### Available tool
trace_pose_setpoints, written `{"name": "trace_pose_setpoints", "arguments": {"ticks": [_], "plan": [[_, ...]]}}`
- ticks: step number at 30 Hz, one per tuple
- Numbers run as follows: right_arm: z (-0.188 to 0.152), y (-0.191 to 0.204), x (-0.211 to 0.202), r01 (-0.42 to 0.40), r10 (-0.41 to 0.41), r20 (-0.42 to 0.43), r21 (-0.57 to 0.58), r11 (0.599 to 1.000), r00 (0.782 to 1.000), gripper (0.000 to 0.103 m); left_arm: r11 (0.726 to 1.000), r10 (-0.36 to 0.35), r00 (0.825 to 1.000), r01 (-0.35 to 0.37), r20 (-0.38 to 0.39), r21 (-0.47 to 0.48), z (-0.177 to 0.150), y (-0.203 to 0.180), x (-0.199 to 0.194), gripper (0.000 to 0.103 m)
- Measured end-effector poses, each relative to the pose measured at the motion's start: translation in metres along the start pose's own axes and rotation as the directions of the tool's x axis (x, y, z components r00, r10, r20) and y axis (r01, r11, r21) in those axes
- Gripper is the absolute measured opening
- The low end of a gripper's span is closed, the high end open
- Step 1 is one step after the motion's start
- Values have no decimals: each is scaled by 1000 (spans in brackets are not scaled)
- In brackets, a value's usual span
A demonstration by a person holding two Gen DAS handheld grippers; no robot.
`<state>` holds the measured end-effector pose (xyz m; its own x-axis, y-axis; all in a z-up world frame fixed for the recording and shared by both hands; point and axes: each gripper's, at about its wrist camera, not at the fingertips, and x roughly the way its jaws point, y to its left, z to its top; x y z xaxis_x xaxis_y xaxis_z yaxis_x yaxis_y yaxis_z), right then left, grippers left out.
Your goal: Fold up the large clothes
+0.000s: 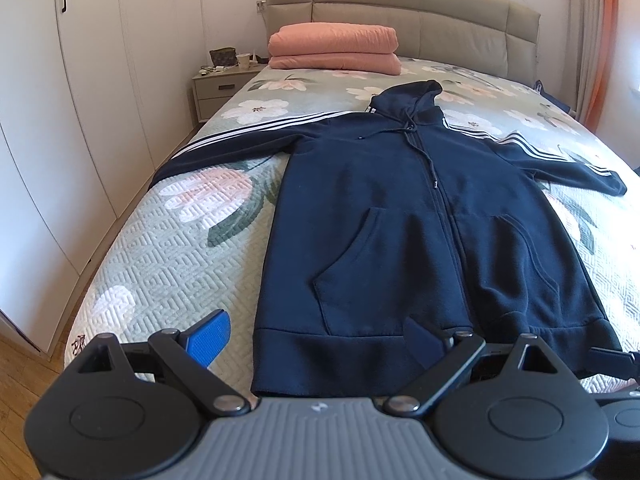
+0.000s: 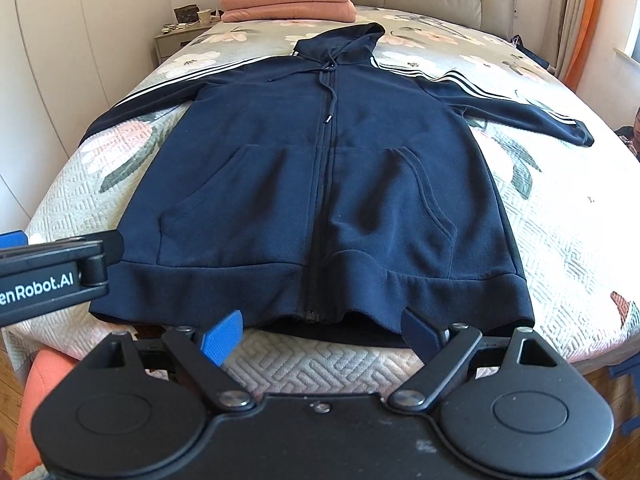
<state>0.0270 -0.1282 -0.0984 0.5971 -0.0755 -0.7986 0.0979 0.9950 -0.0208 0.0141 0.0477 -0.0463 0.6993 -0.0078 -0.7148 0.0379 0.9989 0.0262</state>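
Left wrist view: navy hoodie (image 1: 420, 216) lies flat, zipped, sleeves spread, hem at the bed's (image 1: 168, 248) foot edge. Left gripper (image 1: 318, 340) spread wide, holding nothing, its right finger apparently over the hem.

Right wrist view: right gripper (image 2: 322, 334) wide, empty, just short of the hem.

A wide bed (image 1: 168, 248) with a padded grey headboard (image 1: 440, 32) is covered by a quilted pale-green spread printed with large flowers. A navy zip hoodie (image 1: 400, 208) lies flat on it, front up, hood toward the headboard, both striped sleeves stretched out sideways, hem at the foot edge. A folded pink blanket (image 1: 334, 46) sits against the headboard.
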Motion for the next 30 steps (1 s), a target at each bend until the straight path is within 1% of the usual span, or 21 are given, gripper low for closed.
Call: {"name": "trace_pose_setpoints", "arguments": {"ticks": [15, 30], "plan": [[0, -4, 0, -18, 18, -12, 16, 1000, 1000, 102, 1000, 5, 1000, -5, -5, 14, 0, -5, 1, 95], [-2, -7, 2, -27, 28, -28, 34, 999, 999, 102, 1000, 9, 1000, -9, -12, 4, -1, -2, 1, 95]]}}
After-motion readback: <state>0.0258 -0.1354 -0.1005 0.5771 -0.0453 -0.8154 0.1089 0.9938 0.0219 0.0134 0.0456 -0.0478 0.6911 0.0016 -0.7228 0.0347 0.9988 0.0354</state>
